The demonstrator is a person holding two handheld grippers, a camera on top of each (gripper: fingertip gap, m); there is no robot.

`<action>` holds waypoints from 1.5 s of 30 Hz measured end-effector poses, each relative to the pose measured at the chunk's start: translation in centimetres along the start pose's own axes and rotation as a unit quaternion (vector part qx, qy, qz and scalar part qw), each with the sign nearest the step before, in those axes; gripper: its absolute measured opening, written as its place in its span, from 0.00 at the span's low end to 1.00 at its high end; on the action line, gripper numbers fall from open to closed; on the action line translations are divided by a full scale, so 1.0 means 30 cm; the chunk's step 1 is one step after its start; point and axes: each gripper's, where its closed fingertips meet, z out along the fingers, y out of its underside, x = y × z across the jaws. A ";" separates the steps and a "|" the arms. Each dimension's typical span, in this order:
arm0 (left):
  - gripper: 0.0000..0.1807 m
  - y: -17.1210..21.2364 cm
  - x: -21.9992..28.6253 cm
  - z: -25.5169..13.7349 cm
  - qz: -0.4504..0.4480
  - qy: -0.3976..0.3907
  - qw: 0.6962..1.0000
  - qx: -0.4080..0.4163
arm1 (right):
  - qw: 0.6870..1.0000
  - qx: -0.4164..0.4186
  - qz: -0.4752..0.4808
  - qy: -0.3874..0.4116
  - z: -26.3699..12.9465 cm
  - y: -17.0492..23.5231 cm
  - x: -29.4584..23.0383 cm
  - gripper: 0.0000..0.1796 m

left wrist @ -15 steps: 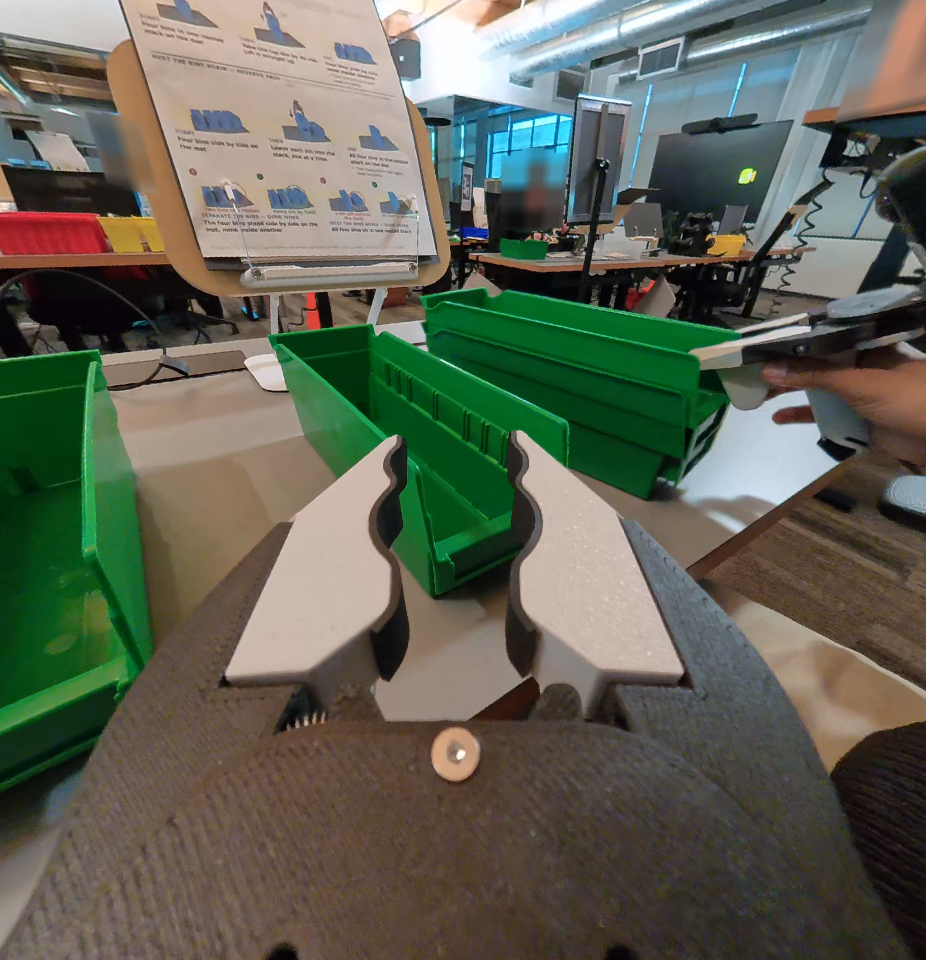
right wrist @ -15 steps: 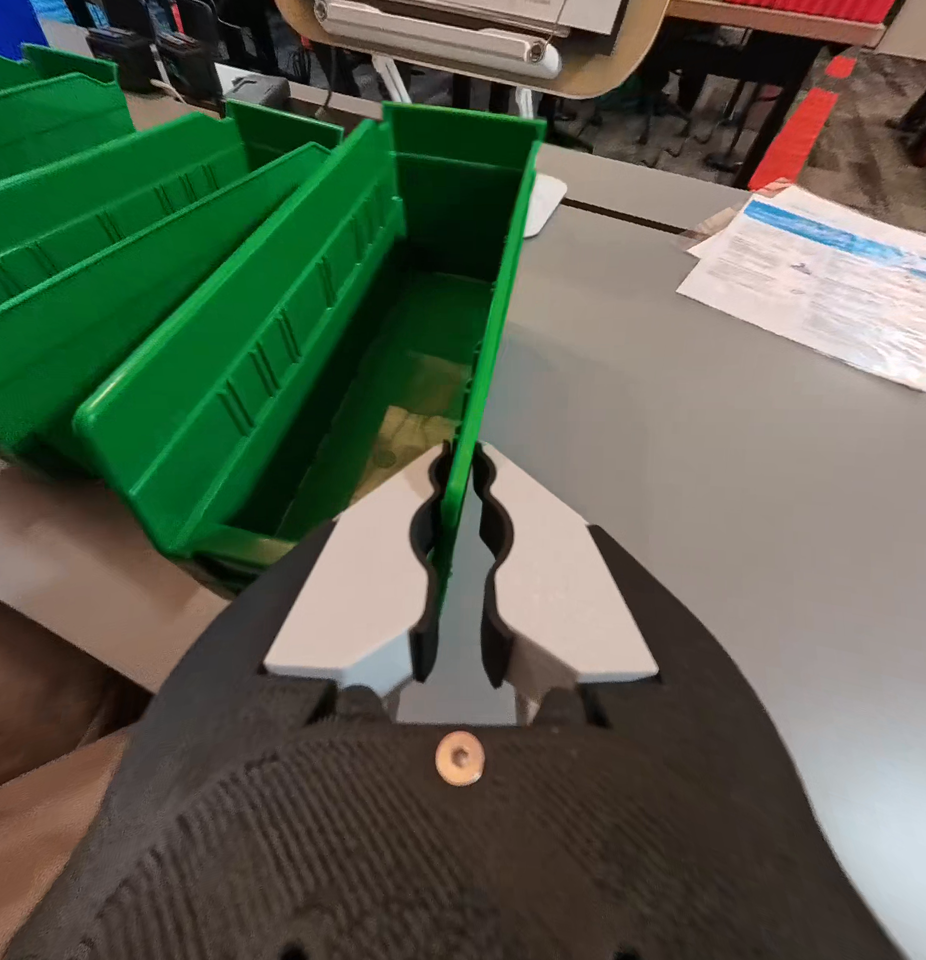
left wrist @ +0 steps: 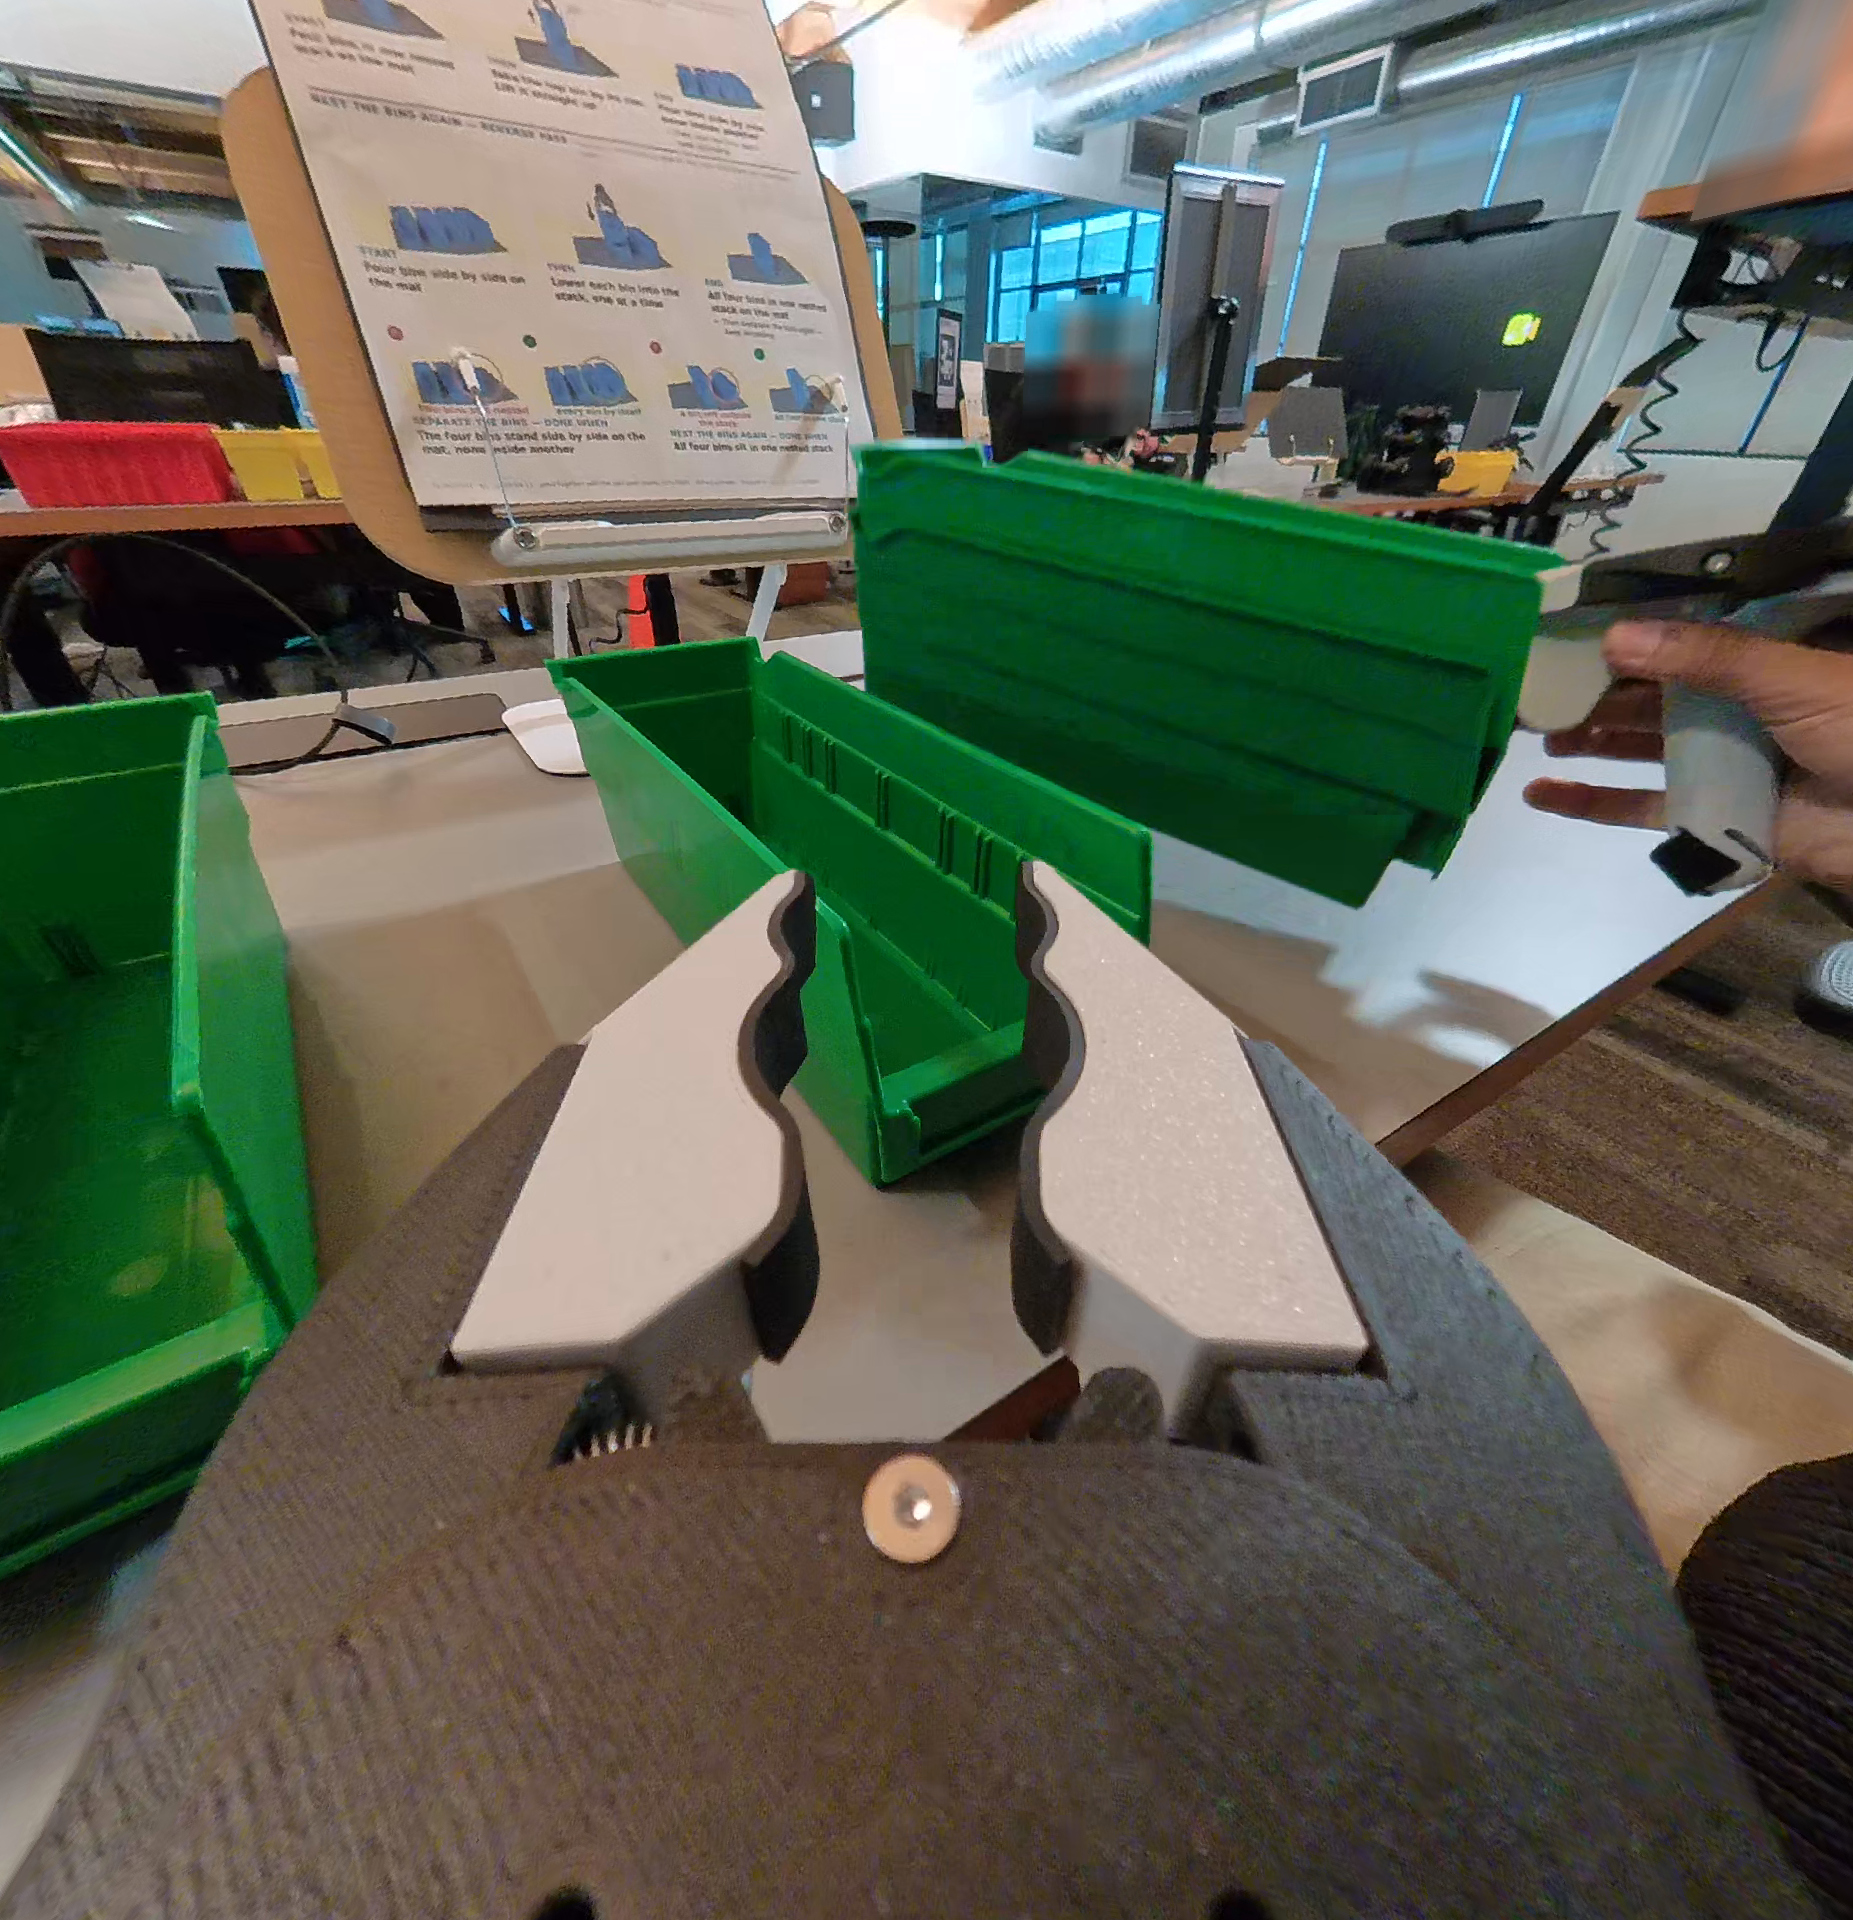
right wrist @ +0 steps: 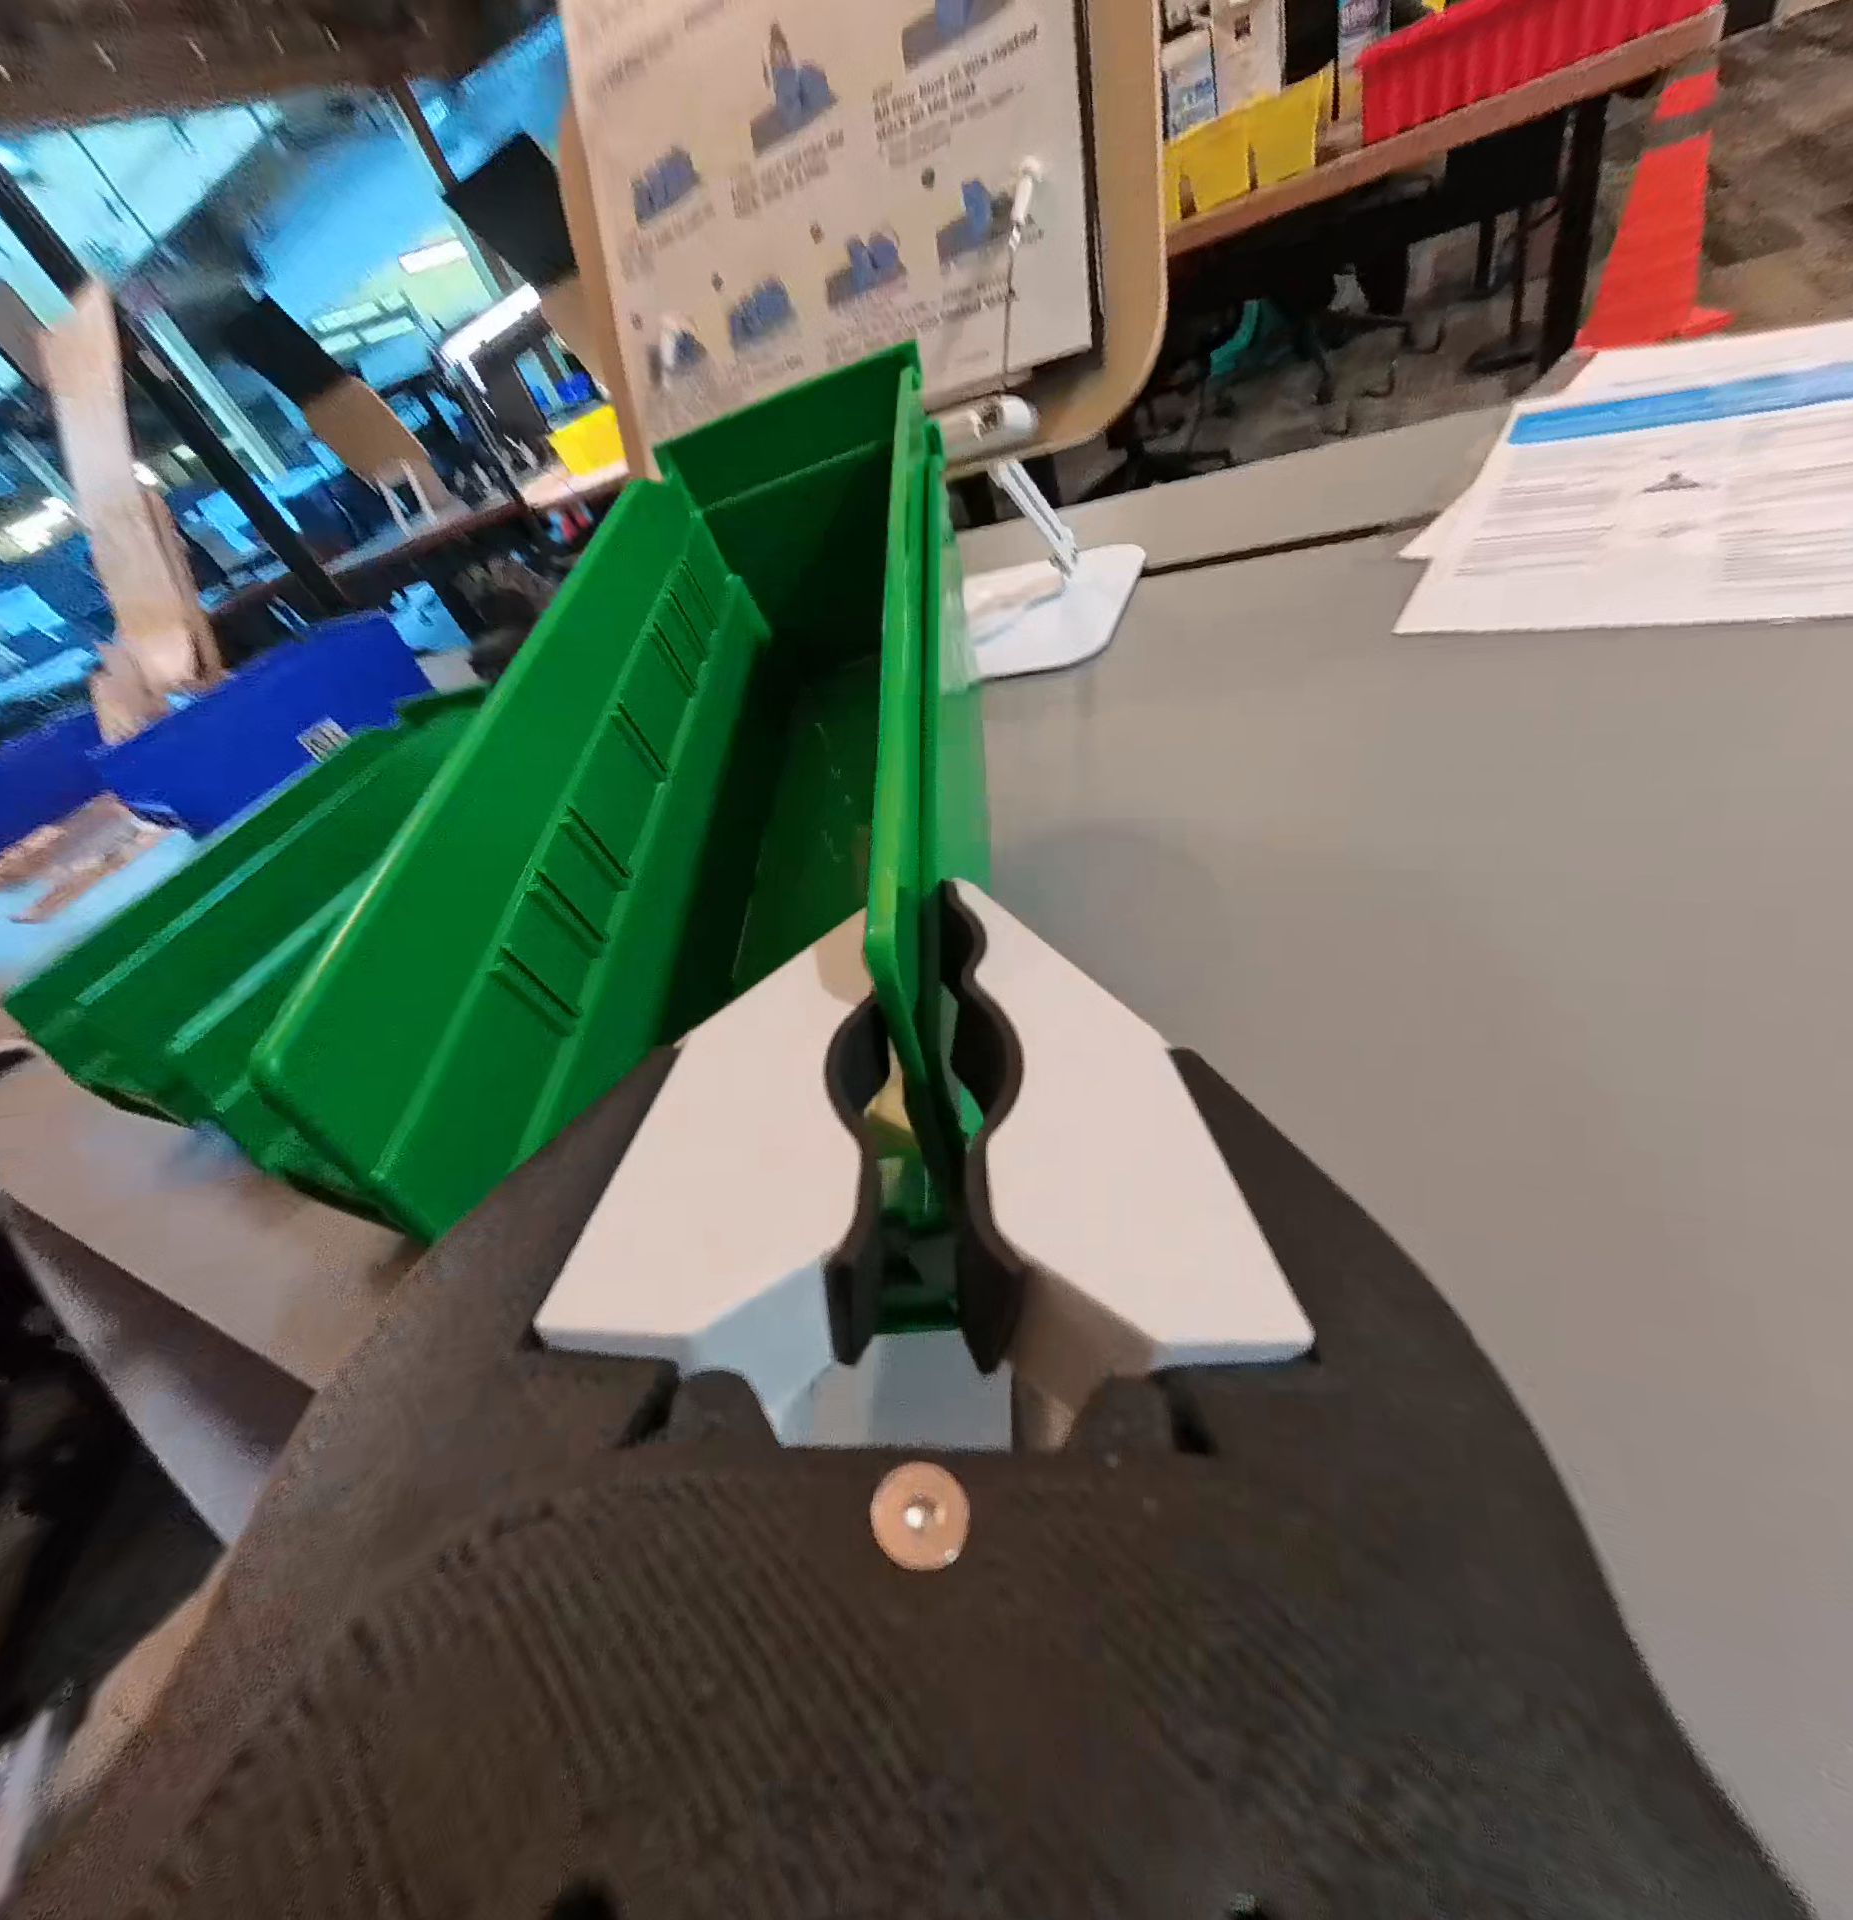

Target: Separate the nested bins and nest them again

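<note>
My left gripper [left wrist: 911, 883] is open and empty, with its fingers on either side of the near end of a single green bin [left wrist: 828, 831] on the table, not touching it. Another green bin [left wrist: 122, 1039] stands at the left. My right gripper [right wrist: 917, 914] is shut on the right side wall of a nested stack of green bins [right wrist: 589, 883]. The left wrist view shows this stack [left wrist: 1161, 665] raised and tilted above the table, with the right gripper [left wrist: 1566, 592] at its near corner. The rims of other green bins [right wrist: 153, 966] show at the left of the right wrist view.
An instruction board [left wrist: 558, 260] on a white stand [right wrist: 1047, 603] stands behind the bins. Paper sheets [right wrist: 1680, 499] lie at the table's far right. The table edge [left wrist: 1576, 1039] runs just right of the stack, beside a hand [left wrist: 1795, 727]. An orange cone [right wrist: 1660, 208] stands beyond.
My right gripper has lifted the nested stack off the table and tilted it. My left gripper stays open near the middle bin.
</note>
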 end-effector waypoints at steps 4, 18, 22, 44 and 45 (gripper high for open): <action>0.22 0.002 -0.003 0.002 -0.003 -0.001 1.000 -0.001 | 0.999 0.023 -0.012 -0.023 0.000 -0.074 -0.124 0.02; 0.22 -0.087 0.026 -0.036 -0.017 0.013 0.999 0.046 | 0.983 -0.032 0.105 -0.146 0.163 -0.039 -0.492 0.01; 0.22 -0.097 0.041 -0.041 -0.023 0.024 0.998 0.050 | 0.981 -0.022 0.132 -0.137 0.188 -0.037 -0.505 0.02; 0.34 0.074 0.006 0.027 -0.107 0.016 0.991 -0.075 | 0.981 0.027 0.186 -0.038 0.138 -0.090 -0.402 0.02; 0.35 0.077 0.005 0.028 -0.106 0.017 0.991 -0.078 | 0.979 0.031 0.197 -0.034 0.140 -0.088 -0.417 0.02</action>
